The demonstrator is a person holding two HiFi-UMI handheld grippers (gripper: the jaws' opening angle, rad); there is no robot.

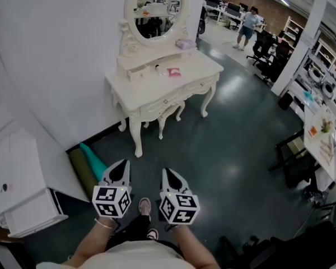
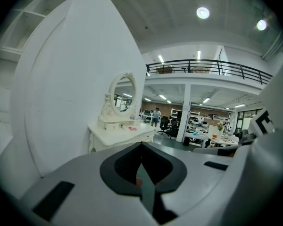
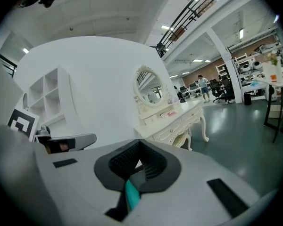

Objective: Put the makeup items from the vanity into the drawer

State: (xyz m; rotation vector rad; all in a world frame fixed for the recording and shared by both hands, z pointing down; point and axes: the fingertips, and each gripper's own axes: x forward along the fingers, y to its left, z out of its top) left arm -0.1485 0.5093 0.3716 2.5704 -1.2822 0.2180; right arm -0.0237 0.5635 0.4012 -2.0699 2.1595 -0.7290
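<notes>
I hold left gripper (image 1: 121, 167) and right gripper (image 1: 169, 174) low, jaws closed on nothing, pink makeup item (image 1: 173, 72) on the vanity (image 1: 157, 94), well apart from both.

Bright ceiling lamps (image 2: 203, 12), floor (image 1: 235, 128) glare, fisheye-bent edges, background perhaps slightly soft

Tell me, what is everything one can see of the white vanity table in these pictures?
The vanity is cream-white, apparently painted wood, with carved curved legs and front drawers that look shut. An oval mirror in an ornate frame stands upright at its back, above a low shelf whose small drawer is pulled open. A pink item lies on top. The vanity stands against the white wall on a dark floor.
</notes>
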